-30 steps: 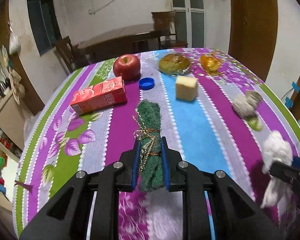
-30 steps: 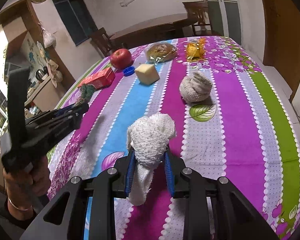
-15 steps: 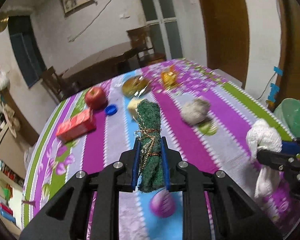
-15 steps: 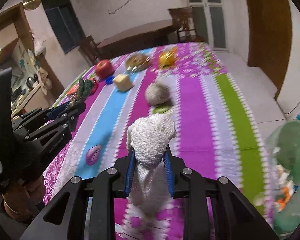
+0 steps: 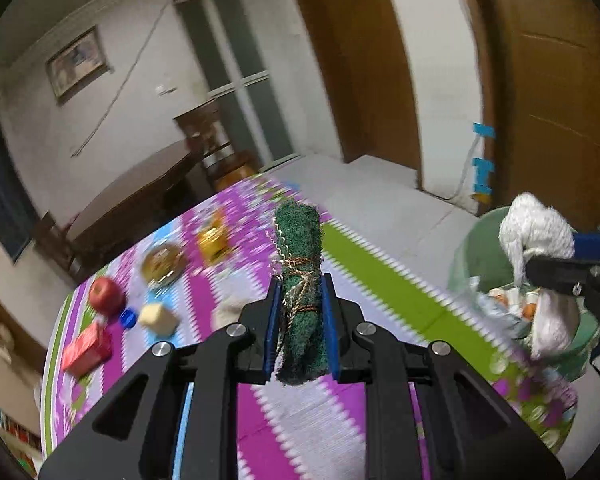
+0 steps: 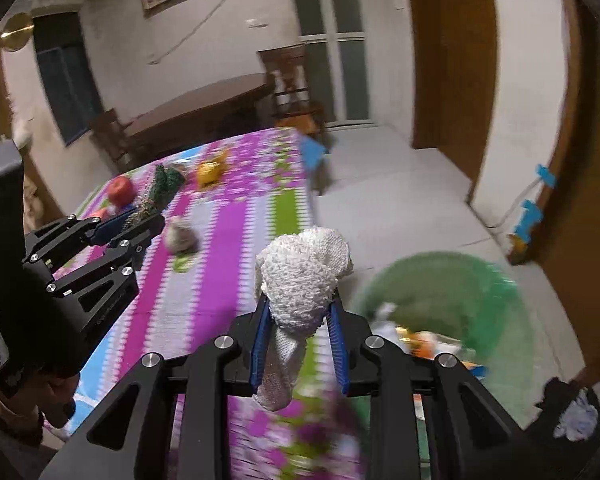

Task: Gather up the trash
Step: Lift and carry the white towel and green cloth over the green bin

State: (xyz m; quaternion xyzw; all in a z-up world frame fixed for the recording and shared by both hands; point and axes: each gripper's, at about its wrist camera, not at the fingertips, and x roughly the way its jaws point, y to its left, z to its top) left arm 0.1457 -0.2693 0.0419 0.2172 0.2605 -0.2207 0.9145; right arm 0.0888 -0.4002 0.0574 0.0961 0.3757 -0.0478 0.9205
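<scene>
1. Trash in hand: green scrub pad (image 5: 300, 300), rolled and tied with thin wire, is pinched upright between the blue pads of the left gripper (image 5: 300, 328); jaws pressed onto it.
2. Right gripper (image 6: 298, 340) pinches a white cloth wad (image 6: 304, 284), bunched top above the jaws, tail hanging below them.
3. Both loads are off the table (image 5: 308, 420) (striped purple/green/blue cloth, motion-blurred).
4. In the left view the right gripper sits at the right edge, cloth wad over the green bin (image 5: 476, 248).
5. In the right view the bin (image 6: 440, 288) is just beyond and right of the jaws, on the floor beside the table edge. Bits of white and orange trash (image 6: 416, 338) already lie inside; exact items too blurred to tell.
6. Left gripper shows at the left of the right view, a hand (image 6: 56, 392) gripping its handle.
7. Mid table: grey cloth ball (image 6: 182, 236), apart from the other items.
8. Far side of the table: red carton (image 5: 88, 350), blue cap (image 5: 128, 317), pale block (image 5: 159, 317), apple (image 5: 106, 295), a wrapped bun (image 5: 162, 262) and an orange wrapper (image 5: 212, 239).
9. Beyond: dark wood table (image 6: 204, 108) with chairs, a glazed door, a framed picture on the wall.
</scene>
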